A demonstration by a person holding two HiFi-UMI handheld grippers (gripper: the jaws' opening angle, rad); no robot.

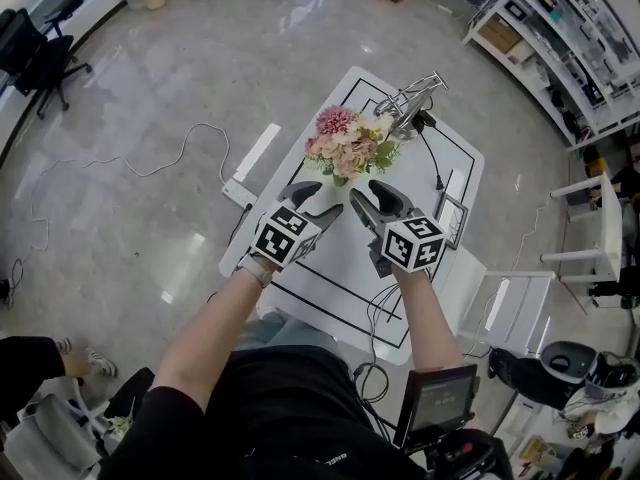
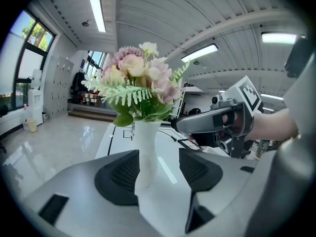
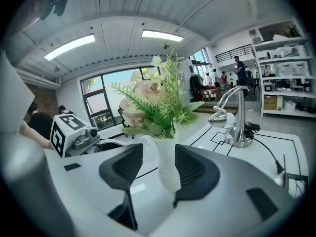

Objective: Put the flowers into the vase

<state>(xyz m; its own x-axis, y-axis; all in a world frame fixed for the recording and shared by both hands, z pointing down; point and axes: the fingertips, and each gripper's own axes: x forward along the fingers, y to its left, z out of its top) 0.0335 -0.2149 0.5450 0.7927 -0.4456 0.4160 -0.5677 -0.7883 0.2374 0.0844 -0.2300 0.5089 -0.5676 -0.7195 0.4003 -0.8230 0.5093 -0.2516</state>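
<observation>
Big white table (image 1: 345,256) with black lines fills the middle of the head view, and a white chair (image 1: 600,230) stands off its right edge. At the table's far end stands a chrome faucet (image 1: 410,101), close behind the bouquet, with a black cable (image 1: 432,155) running down from it at the right.

The flowers (image 1: 345,140) are already in the white vase (image 2: 147,152), upright just above frame centre. The left gripper (image 1: 313,201) comes in from the lower left and the right gripper (image 1: 372,203) from the lower right, both tips just short of the vase. Nothing lies between either claw and the vase.

From above the vase body is almost hidden under the blooms. The gripper views show it plainly: the left claw is wide, with the vase framed between its pads and hugging the left one. The right claw is wide too, the vase closer to its right pad and neither claw clamped. Only the right gripper view shows the left's marker cube (image 3: 64,131) at mid-left.
</observation>
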